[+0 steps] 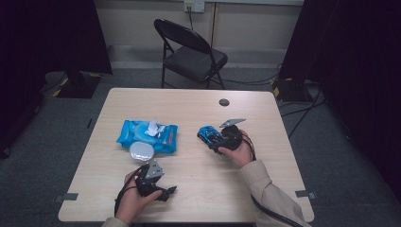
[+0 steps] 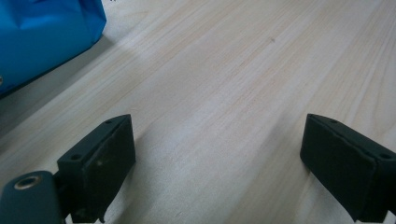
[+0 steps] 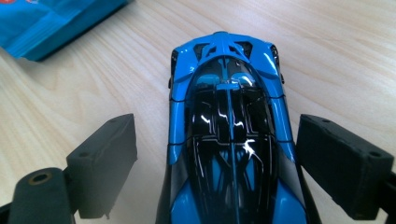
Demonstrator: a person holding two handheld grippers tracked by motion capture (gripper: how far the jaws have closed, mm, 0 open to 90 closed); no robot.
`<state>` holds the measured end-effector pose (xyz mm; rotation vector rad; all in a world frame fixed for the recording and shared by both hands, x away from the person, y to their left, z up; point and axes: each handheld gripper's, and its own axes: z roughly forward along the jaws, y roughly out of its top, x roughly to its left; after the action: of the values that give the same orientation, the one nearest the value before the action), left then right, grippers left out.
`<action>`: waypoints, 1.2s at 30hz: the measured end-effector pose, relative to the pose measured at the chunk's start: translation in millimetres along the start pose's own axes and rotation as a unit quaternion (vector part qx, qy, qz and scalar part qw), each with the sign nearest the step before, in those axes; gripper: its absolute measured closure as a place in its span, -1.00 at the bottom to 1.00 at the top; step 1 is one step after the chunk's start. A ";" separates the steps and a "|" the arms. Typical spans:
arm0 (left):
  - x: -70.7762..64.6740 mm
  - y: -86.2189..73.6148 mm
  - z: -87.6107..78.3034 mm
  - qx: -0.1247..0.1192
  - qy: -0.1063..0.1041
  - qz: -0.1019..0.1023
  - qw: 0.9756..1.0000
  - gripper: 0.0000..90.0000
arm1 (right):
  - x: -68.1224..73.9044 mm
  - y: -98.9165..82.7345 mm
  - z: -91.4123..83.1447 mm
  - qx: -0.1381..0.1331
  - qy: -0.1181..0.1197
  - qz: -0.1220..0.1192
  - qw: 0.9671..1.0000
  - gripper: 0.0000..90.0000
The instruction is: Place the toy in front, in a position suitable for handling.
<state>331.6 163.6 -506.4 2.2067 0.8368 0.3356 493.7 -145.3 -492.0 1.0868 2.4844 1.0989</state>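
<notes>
Toy car (image 3: 231,140), blue and black: on the tabletop (image 1: 198,165), right of centre, between the jaws of your right hand-held gripper (image 1: 213,138); jaws spread, a gap visible on the left side, no grip. Your left hand-held gripper (image 1: 165,193): released, over bare wood near the front edge. Blue wipes pack (image 1: 147,135): left of the car, lid flipped up.

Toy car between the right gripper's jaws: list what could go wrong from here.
1. The right gripper is open, with a gap on each side of the toy car; closing off-centre could nudge it sideways or let it roll away.
2. The car's glossy, curved body may slip out of the pads.
3. Pushed forward, it could bump the blue wipes pack nearby.
</notes>
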 end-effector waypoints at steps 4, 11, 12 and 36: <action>0.0 0.0 0.0 0.000 0.000 0.000 1.000 -0.79 | -1.4 0.8 6.9 0.007 -0.002 0.000 1.000 -0.72; 0.0 0.0 0.0 0.000 0.000 0.000 1.000 -0.79 | 3.1 -2.6 14.9 0.022 -0.021 -0.018 0.999 -0.72; 0.0 0.0 0.0 0.000 0.000 0.000 1.000 -0.79 | 3.0 -3.1 14.6 0.020 -0.023 -0.018 0.999 -0.69; 0.0 0.0 0.0 0.000 0.000 0.000 1.000 -0.79 | 4.6 -10.4 2.4 0.011 -0.045 -0.028 0.999 -0.42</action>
<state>331.6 163.6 -506.4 2.2069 0.8366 0.3362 485.9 -145.4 -500.6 1.0420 2.4472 0.9856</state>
